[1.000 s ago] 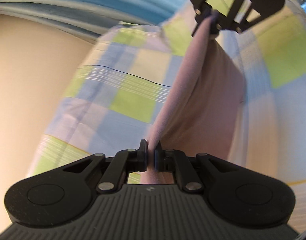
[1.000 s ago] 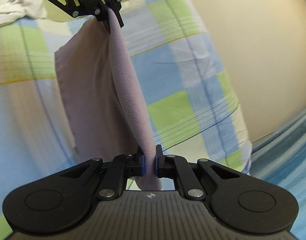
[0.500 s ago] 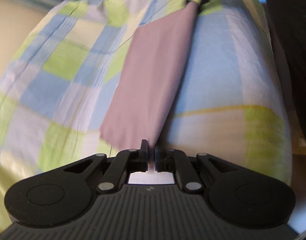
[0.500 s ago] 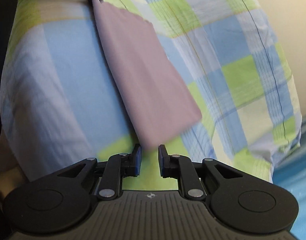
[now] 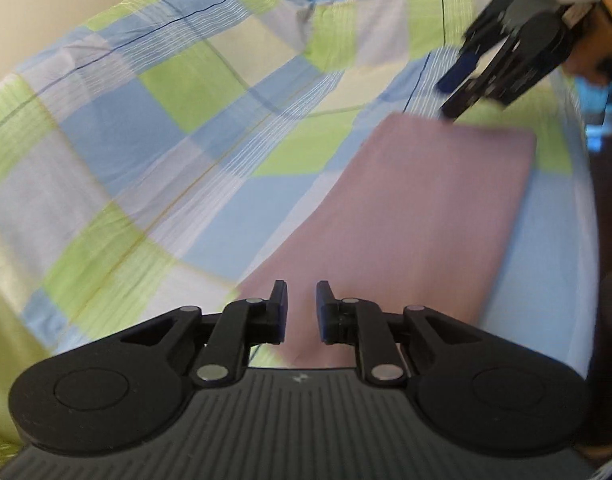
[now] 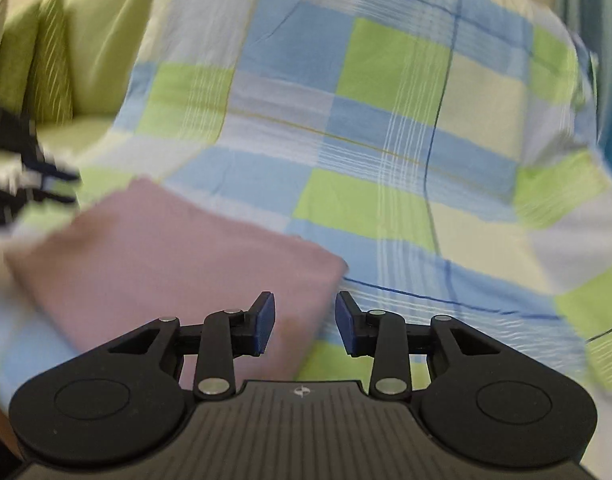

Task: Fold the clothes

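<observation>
1. Two grippers, both with fingers spread, hold nothing.
2. Left gripper point(image 5: 301, 306) hovers over the near end of the folded pink cloth point(image 5: 406, 216).
3. Right gripper point(image 6: 304, 322) hovers at the cloth's corner, on the checked bedsheet point(image 6: 366, 120).

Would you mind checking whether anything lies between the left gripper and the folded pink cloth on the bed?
Nothing visible does. The left gripper is open right over the near edge of the folded pink cloth, which lies flat on the checked blue-and-green bedspread.
</observation>
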The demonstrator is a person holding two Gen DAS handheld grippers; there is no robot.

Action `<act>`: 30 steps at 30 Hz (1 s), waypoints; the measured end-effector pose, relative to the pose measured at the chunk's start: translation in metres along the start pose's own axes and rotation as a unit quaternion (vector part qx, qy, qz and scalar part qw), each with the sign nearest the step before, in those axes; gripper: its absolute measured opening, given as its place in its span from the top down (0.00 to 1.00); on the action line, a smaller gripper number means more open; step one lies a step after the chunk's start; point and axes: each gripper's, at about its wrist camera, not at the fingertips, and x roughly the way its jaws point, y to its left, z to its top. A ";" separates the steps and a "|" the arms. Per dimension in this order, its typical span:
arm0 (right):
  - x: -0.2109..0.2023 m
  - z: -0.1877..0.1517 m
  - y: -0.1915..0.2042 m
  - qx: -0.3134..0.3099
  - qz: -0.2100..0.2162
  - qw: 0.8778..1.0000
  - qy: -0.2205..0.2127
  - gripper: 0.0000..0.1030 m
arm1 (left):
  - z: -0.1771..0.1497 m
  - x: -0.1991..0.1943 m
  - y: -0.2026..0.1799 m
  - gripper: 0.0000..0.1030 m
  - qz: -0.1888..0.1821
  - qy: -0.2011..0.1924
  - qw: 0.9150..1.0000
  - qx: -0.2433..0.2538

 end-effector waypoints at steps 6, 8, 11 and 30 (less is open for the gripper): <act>0.035 -0.003 -0.043 0.112 0.031 0.993 0.012 0.52 | -0.008 0.037 -0.014 0.77 -0.011 0.014 1.000 0.022; 0.037 -0.008 -0.054 0.141 0.040 0.989 -0.001 0.52 | -0.016 0.032 -0.009 0.76 0.000 0.016 1.000 0.016; 0.043 -0.012 -0.066 0.190 0.072 0.979 -0.021 0.53 | -0.022 0.030 0.004 0.76 0.023 0.033 0.999 0.004; 0.061 -0.005 -0.072 0.189 0.058 0.980 -0.016 0.78 | -0.005 0.028 0.006 0.77 0.048 0.026 0.998 -0.008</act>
